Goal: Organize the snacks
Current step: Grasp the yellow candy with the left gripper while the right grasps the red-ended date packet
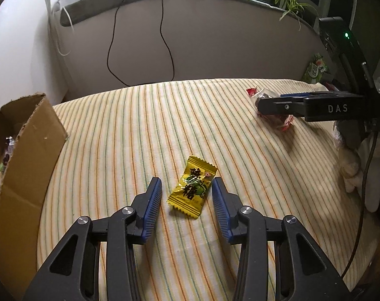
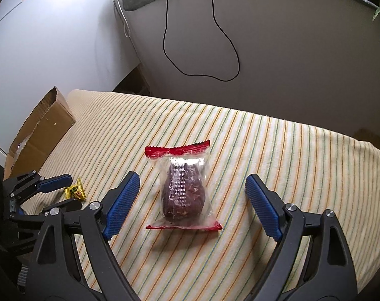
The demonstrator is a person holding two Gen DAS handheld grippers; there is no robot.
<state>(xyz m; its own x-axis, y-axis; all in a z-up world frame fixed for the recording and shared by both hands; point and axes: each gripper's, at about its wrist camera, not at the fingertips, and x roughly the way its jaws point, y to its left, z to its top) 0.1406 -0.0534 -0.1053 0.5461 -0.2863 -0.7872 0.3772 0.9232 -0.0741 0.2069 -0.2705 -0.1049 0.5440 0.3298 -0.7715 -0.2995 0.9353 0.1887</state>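
Both grippers are straddling snacks on the striped cloth [image 1: 240, 130] — left gripper [image 1: 187, 195] unclenched around the yellow candy [image 1: 193, 189], right gripper [image 2: 192, 198] spread about the red-sealed packet [image 2: 183, 188] — centring before squeezing is advisable.

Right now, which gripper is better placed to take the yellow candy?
Left. The left gripper straddles the yellow candy, pads not touching; the right gripper frames the clear date packet.
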